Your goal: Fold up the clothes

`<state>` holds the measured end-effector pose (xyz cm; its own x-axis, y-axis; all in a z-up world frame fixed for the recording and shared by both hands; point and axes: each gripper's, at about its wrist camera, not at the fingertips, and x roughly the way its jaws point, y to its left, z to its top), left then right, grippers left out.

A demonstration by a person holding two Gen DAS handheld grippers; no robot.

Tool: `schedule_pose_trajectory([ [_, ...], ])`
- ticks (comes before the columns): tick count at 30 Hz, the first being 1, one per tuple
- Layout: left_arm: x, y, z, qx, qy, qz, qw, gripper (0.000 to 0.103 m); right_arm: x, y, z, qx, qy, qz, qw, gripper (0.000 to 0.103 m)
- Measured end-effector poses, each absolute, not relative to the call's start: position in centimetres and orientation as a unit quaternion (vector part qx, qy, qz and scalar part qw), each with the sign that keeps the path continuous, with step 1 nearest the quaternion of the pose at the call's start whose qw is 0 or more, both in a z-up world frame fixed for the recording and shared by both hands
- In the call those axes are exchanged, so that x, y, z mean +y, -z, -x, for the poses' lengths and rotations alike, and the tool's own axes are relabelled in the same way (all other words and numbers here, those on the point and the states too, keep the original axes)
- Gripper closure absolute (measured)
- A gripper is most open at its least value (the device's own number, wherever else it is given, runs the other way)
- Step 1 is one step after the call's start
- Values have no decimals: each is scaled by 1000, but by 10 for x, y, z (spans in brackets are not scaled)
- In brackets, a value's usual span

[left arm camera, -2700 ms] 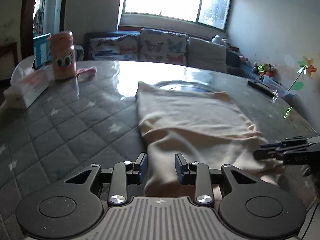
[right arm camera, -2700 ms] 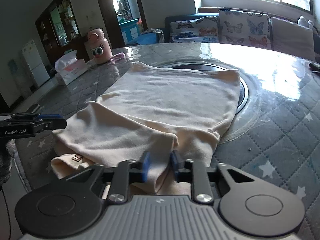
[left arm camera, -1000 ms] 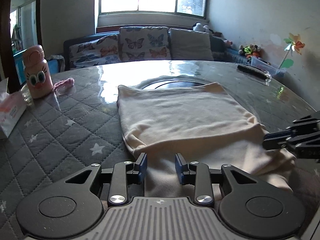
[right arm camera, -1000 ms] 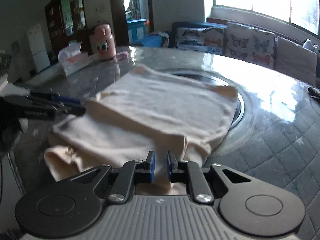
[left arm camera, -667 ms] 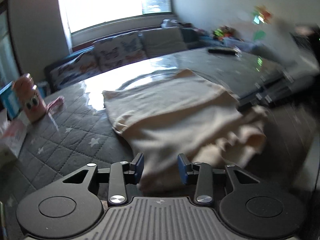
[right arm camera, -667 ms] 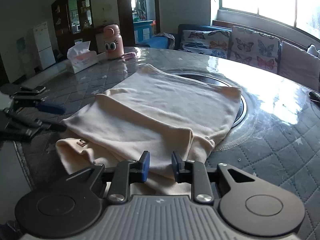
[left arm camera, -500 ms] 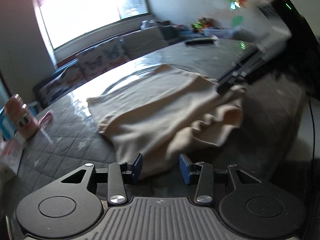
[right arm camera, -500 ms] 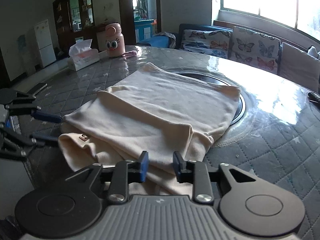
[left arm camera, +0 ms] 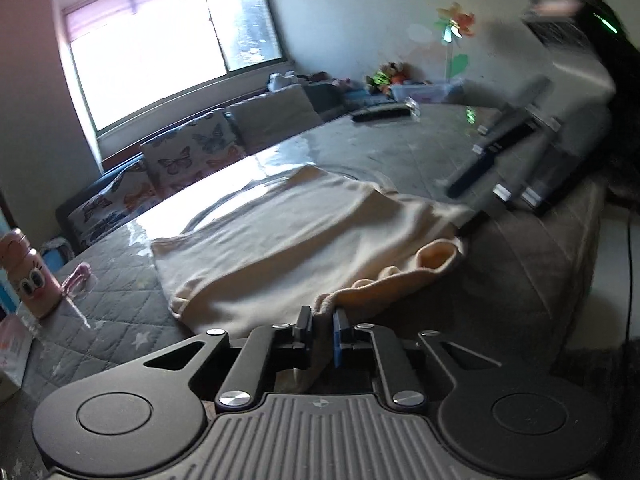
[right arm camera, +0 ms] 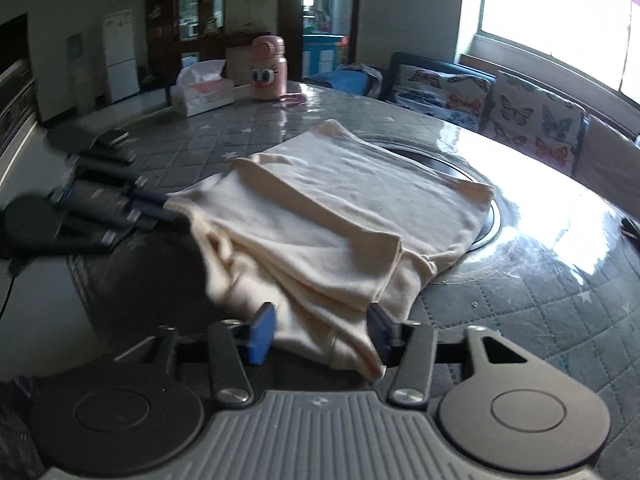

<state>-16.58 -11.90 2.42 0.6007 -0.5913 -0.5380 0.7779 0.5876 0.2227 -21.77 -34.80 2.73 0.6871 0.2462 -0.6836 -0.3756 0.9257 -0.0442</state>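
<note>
Cream cloth (right arm camera: 352,208) lies on a grey, star-quilted bench (right arm camera: 540,304); the bottle (right arm camera: 269,68) is pink; the cushions (right arm camera: 532,116) carry butterflies.

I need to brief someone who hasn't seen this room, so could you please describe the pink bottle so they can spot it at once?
Start at the large quilted grey table where the cream garment lies. At its far edge, next to the tissue box, stands the pink bottle. It is the only upright thing there, with cartoon eyes on its front.
</note>
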Motion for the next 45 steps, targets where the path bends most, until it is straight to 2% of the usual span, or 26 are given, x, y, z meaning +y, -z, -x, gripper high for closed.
schedule_pose_trajectory([
  [7, -124, -43, 137, 220, 382, -182, 879, 93, -330, -26, 222, 332, -204, 146, 909, 44],
  [14, -124, -47, 123, 227, 385, -167, 879, 93, -319, -13, 193, 310, -201, 155, 916, 44],
  [16, -121, -45, 125, 230, 387, -167, 877, 93, -317, -9, 186, 311, -201, 158, 915, 49],
  [18, -119, -43, 128, 231, 390, -169, 875, 92, -316, -7, 181, 321, -203, 157, 912, 61],
  [21, -115, -39, 135, 229, 389, -178, 874, 87, -319, -6, 175, 335, -205, 145, 908, 75],
  [25, -110, -33, 147, 217, 384, -199, 875, 82, -327, -14, 172, 341, -205, 112, 911, 81],
  [27, -109, -28, 152, 211, 379, -212, 876, 76, -331, -19, 169, 341, -203, 96, 913, 85],
  [30, -108, -22, 156, 205, 370, -228, 877, 70, -334, -28, 166, 335, -199, 81, 917, 88],
  [36, -106, -10, 163, 194, 355, -261, 876, 65, -333, -39, 159, 321, -194, 72, 924, 90],
  [40, -106, -3, 165, 187, 354, -279, 873, 66, -333, -38, 160, 320, -192, 69, 925, 91],
  [41, -106, -2, 165, 185, 354, -284, 872, 70, -333, -37, 160, 320, -190, 68, 926, 91],
  [42, -106, -1, 165, 184, 354, -287, 871, 80, -332, -36, 160, 320, -189, 67, 926, 92],
  [44, -104, -1, 164, 184, 354, -285, 872, 91, -333, -35, 162, 318, -188, 60, 927, 92],
  [45, -104, -2, 164, 183, 355, -282, 872, 93, -334, -35, 164, 317, -187, 56, 928, 93],
])
